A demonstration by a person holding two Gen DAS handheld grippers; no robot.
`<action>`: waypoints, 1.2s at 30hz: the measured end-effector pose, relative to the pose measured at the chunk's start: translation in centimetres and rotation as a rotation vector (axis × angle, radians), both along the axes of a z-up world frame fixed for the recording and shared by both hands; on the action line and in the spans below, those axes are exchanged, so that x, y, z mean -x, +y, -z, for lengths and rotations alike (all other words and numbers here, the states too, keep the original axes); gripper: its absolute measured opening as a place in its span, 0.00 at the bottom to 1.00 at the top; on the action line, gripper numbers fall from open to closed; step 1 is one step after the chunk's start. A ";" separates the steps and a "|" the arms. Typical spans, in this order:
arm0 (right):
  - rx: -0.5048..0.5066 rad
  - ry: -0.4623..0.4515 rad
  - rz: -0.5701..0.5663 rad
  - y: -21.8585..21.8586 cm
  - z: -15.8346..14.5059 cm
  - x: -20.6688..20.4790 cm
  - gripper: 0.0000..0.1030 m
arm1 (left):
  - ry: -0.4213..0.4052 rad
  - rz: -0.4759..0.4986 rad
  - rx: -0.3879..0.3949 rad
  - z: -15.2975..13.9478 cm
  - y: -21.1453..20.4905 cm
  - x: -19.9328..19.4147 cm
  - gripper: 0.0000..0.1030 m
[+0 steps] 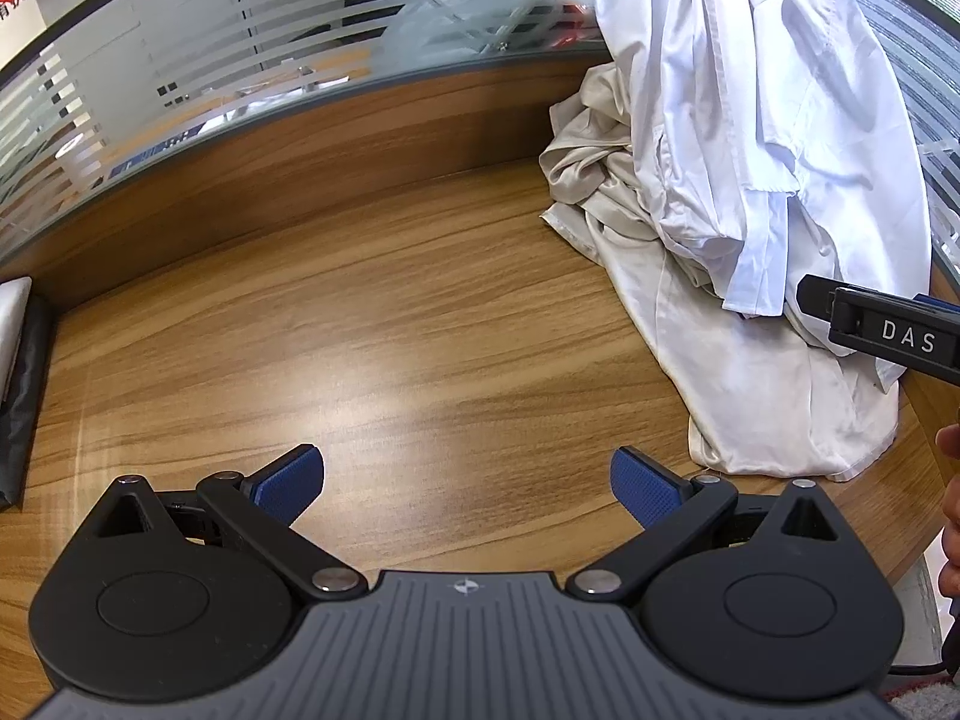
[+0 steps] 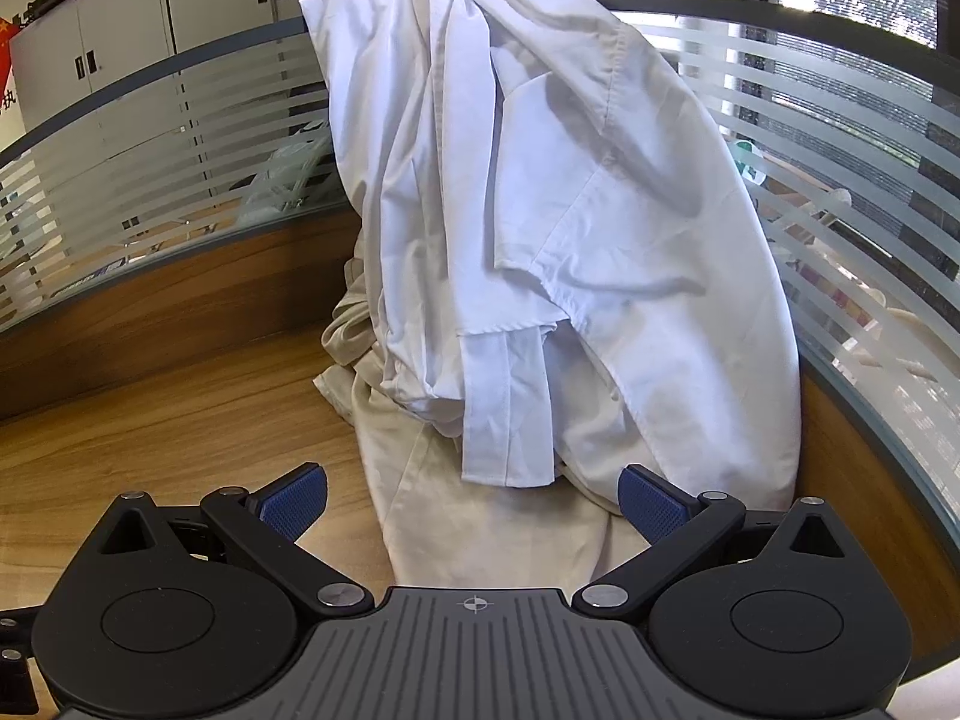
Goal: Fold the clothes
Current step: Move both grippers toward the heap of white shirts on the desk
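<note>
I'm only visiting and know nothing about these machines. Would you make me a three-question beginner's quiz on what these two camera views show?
1. True or false: the left hand-held gripper is clamped on cloth.
2. Which lies on top in the pile: A) the white shirt or B) the cream garment?
3. Fill in: the right hand-held gripper is open and points at the ____.

Key: 1 false, it is open over the bare wooden table. 2 A. 3 pile of clothes.
</note>
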State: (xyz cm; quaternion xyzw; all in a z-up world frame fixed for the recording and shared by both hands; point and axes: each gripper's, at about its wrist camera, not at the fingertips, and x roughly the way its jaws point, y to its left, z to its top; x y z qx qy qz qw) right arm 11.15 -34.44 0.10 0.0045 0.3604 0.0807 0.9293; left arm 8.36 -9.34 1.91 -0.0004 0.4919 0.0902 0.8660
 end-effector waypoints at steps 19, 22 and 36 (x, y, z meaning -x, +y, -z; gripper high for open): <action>0.020 -0.002 -0.077 -0.1 -0.2 -1.9 1.00 | 0.027 -0.060 0.040 1.4 1.4 -1.8 0.99; 0.026 -0.030 -0.112 -0.3 -1.1 -3.8 1.00 | 0.031 -0.060 0.042 1.7 1.5 -2.1 0.99; -0.010 -0.113 -0.194 1.7 -4.3 -17.2 0.94 | 0.055 -0.139 0.085 2.5 3.9 -3.5 0.99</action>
